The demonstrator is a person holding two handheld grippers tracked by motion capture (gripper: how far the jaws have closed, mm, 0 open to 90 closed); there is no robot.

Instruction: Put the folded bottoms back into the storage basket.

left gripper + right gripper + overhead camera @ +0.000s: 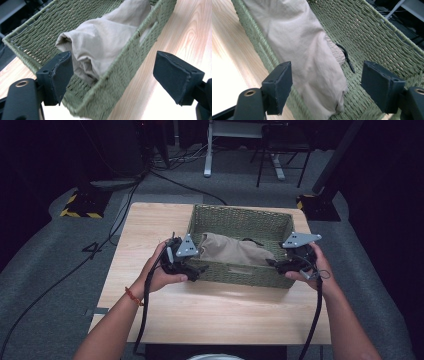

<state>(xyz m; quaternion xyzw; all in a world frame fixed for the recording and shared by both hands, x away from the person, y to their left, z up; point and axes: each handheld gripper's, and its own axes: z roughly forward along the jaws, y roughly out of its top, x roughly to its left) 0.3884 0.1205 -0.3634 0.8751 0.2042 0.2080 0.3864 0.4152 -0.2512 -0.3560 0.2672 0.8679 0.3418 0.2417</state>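
Both grippers' jaws wide, apparently holding nothing, basket (240, 225) between.

Both bare forearms reach in from the table's near edge, each hand gripping a black two-jaw tool: the left gripper (200, 268) and the right gripper (274, 264) point inward toward each other, jaws spread wide, nothing clamped

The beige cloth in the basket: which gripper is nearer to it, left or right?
Left, narrowly. The left gripper is at the near left corner of the basket, beside the beige cloth. The right gripper is at the near right corner, slightly farther away.
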